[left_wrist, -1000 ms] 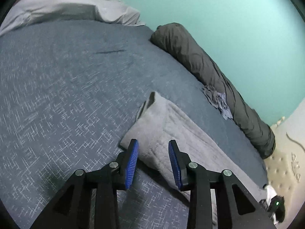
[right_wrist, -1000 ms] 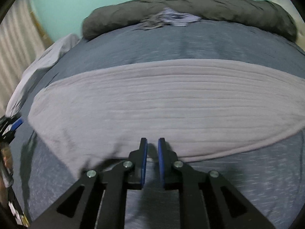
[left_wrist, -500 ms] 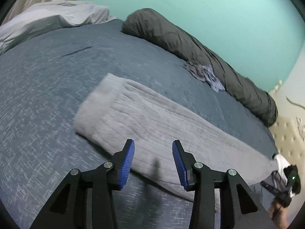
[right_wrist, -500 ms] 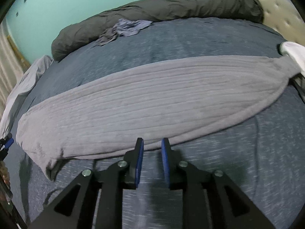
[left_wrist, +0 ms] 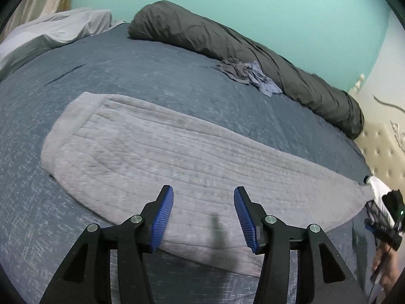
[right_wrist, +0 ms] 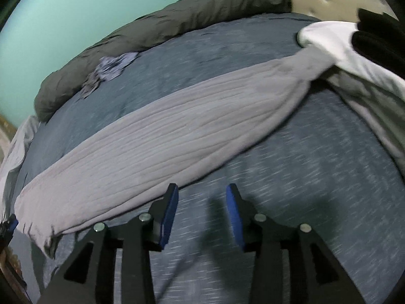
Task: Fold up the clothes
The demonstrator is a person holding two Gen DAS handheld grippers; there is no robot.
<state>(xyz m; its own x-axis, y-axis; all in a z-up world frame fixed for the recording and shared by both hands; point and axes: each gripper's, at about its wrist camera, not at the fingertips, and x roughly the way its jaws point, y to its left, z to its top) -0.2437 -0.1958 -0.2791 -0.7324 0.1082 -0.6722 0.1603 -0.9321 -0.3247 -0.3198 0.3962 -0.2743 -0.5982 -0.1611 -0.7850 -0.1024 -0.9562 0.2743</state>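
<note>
A long grey ribbed garment (left_wrist: 177, 157) lies flat in a folded strip across the blue bed cover (left_wrist: 152, 76). My left gripper (left_wrist: 203, 215) is open and empty, hovering over the strip's near edge. In the right wrist view the same garment (right_wrist: 164, 139) runs diagonally. My right gripper (right_wrist: 202, 212) is open and empty over bare cover, just in front of the strip's near edge. The right gripper also shows in the left wrist view (left_wrist: 387, 228) at the far right edge.
A dark rolled duvet (left_wrist: 240, 43) lies along the teal wall, with a crumpled blue-grey cloth (left_wrist: 250, 74) against it. A pale grey sheet (left_wrist: 50, 30) is bunched at the far left. A white and black pile (right_wrist: 354, 40) sits by the tufted headboard (left_wrist: 379, 152).
My right gripper has opened and drawn back off the garment's edge, swinging right. My left gripper has widened a little and shifted right along the strip. The garment lies still.
</note>
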